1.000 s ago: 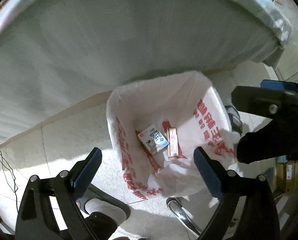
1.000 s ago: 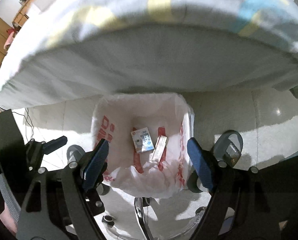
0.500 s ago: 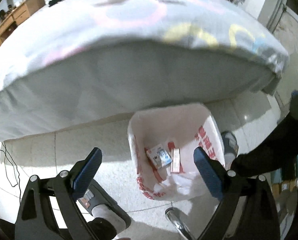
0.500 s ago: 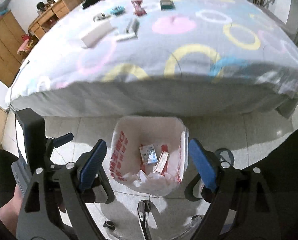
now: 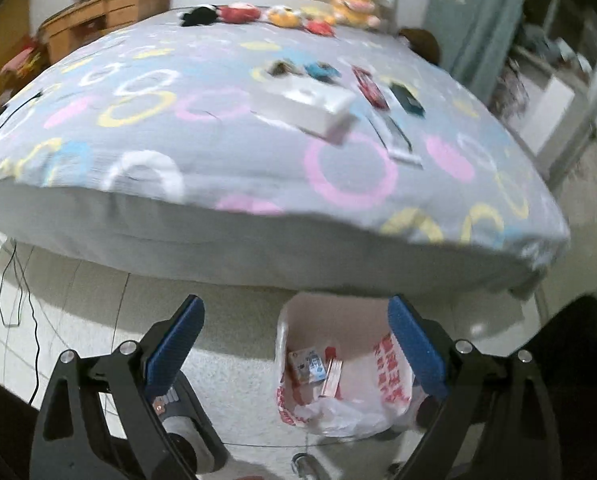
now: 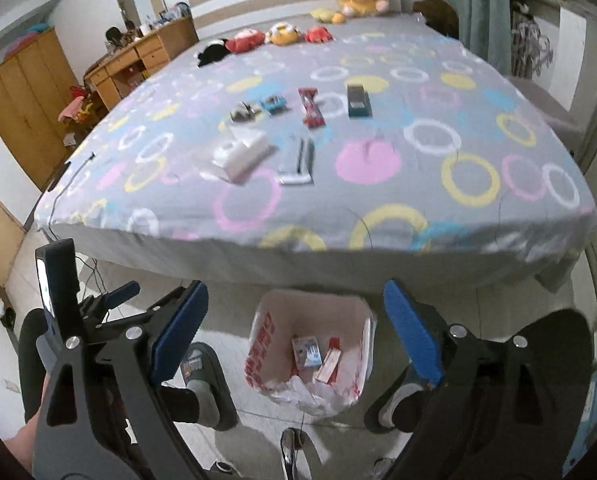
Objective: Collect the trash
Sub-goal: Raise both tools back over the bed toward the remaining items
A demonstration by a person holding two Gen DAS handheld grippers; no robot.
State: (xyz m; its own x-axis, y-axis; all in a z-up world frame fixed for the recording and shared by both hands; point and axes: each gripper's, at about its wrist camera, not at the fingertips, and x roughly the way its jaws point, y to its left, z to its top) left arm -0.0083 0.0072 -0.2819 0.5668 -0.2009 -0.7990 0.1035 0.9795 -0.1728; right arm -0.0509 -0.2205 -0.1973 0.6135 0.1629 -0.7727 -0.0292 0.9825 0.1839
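**A:** Left gripper (image 5: 294, 320) first: how wide?

**B:** Gaped wide, blue pads far apart. Gripped nothing.

**A:** And the trash bag (image 5: 390, 364)?

**B:** Sat on the tiled floor just below the foot of the bed (image 5: 218, 148). Showed at five o'clock in the left wrist view and at six o'clock in the right. Mouth open, red print on white walls.

**A:** Inside?

**B:** Held a small blue-and-white carton (image 5: 307, 365) on the nine o'clock side of the bottom. Also a red-and-white wrapper (image 5: 331, 372) just beside it toward three.

**A:** Right gripper (image 6: 296, 296)?

**B:** Was spreading its jaws wider, nothing between them. Pointed down over the bag, well apart from it.

**A:** Still uncollected?

**B:** Lay on the bedspread toward twelve o'clock. Far row: crumpled dark wrapper (image 6: 244, 112), blue packet (image 6: 273, 103), red packet (image 6: 311, 107), teal box (image 6: 358, 100). Near row: white box (image 6: 240, 154), then a grey-and-white pack (image 6: 298, 160).
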